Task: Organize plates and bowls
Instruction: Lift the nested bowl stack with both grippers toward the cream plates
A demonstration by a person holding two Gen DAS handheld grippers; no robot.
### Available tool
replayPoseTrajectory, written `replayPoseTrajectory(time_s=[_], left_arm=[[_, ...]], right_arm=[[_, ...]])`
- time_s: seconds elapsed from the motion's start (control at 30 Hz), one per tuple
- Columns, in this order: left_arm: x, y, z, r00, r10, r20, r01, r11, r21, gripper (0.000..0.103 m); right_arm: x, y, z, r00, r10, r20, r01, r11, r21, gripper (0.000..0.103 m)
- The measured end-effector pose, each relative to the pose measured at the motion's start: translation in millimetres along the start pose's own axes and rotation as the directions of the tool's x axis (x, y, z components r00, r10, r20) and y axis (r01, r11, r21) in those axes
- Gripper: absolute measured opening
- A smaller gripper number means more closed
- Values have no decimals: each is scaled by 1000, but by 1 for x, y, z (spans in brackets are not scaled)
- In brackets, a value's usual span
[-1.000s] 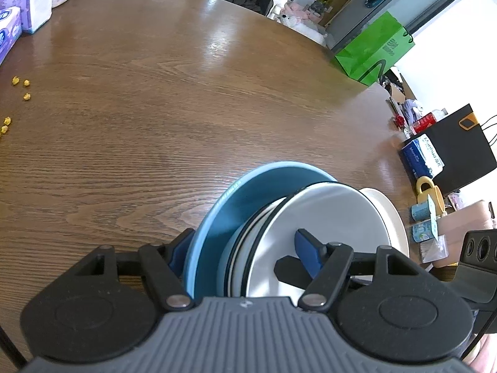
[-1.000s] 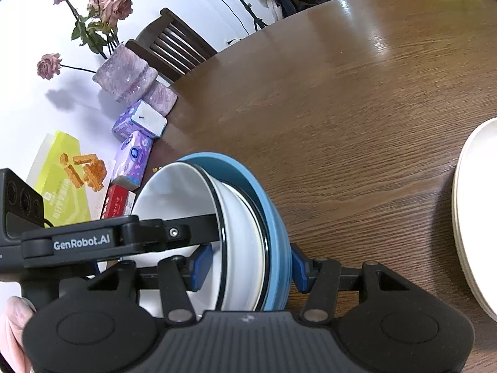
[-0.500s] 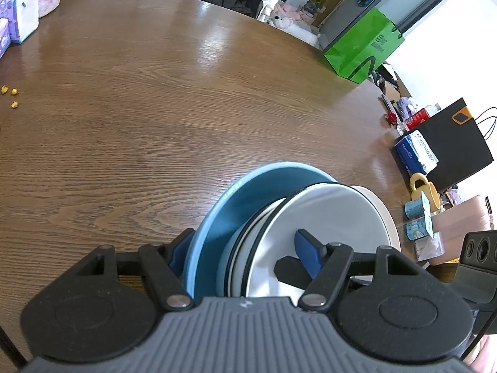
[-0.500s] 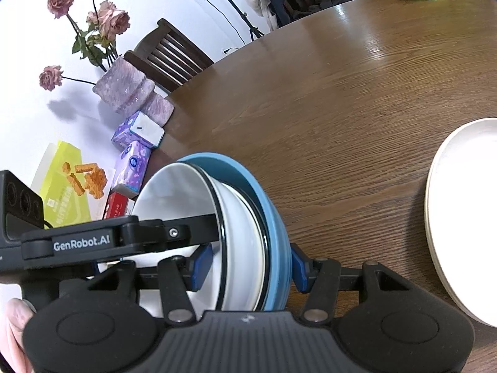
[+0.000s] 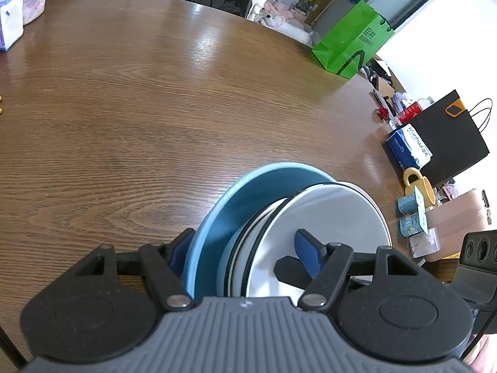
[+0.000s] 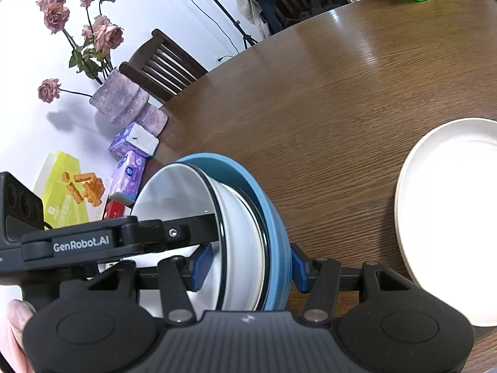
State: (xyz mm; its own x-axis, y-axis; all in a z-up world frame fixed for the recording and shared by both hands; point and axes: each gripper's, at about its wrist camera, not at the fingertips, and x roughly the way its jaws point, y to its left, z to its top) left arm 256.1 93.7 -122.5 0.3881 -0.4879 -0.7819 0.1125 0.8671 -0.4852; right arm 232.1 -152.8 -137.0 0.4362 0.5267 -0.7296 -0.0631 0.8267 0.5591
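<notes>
A nested stack of dishes is held on edge above the wooden desk (image 5: 130,130), gripped from both sides at once. The left gripper (image 5: 240,250) is seen with its jaws partly open and pressed on the stack: one blue pad sits against the outside of the blue bowl (image 5: 248,199), the other lies on the inner face of the white bowl (image 5: 329,214). In the right wrist view the right gripper (image 6: 247,264) is clamped on the same stack at a narrower spread, one pad on the white bowl's side, one on the blue bowl's outer wall. Black-rimmed white dishes are nested inside the blue one; their exact count cannot be told. To the right of the stack, a cream plate (image 6: 447,217) is lying flat on the desk, well apart from the held dishes. At the desk's far edge, purple tissue packs (image 6: 132,152) and a pink vase of dried roses (image 6: 119,102) are seen. A green bag (image 5: 351,42) is standing beyond the rim.
</notes>
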Motion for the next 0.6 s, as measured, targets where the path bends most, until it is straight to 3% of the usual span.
replayPoseTrajectory(time_s=[0.6], left_arm=[[12, -26, -3, 1000, -15, -3, 15, 1000, 14, 71]], right_arm=[[-17, -26, 4, 1000, -10, 11, 9, 1000, 8, 52]])
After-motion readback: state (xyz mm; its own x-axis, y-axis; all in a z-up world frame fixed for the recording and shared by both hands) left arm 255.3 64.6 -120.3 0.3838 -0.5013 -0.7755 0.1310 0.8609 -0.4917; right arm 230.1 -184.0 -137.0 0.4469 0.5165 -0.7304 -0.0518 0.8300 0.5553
